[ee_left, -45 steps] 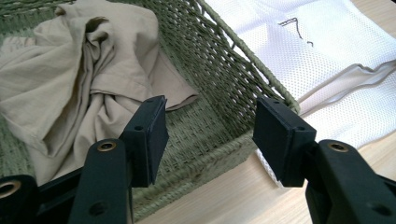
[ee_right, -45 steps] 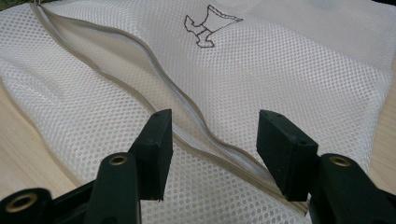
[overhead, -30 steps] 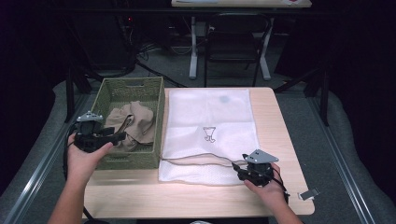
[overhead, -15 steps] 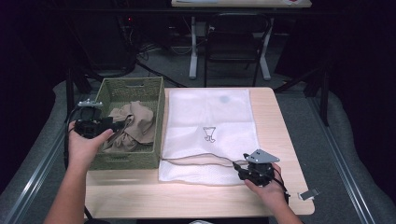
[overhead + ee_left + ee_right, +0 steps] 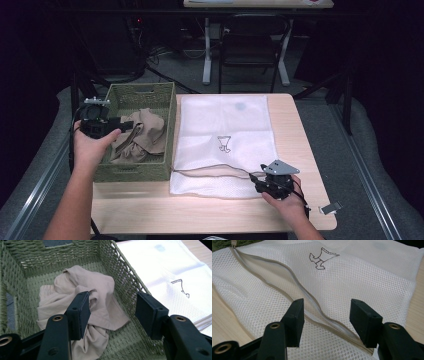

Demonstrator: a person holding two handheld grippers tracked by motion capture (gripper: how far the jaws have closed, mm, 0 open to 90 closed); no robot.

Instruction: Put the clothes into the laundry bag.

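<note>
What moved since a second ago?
The left gripper moved away from the person along the green basket, open above the beige cloth. The right gripper stayed open at the white mesh bag's zipper. Cloth and bag stayed put.

Around your table
Behind the table [image 5: 300,130] you have a chair [image 5: 247,50] and a desk [image 5: 257,3]; cables [image 5: 160,76] lie on the floor behind its left corner.

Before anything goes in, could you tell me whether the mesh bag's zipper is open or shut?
Open: the zipper on the mesh laundry bag gapes, its two tapes parted along the near edge.
</note>
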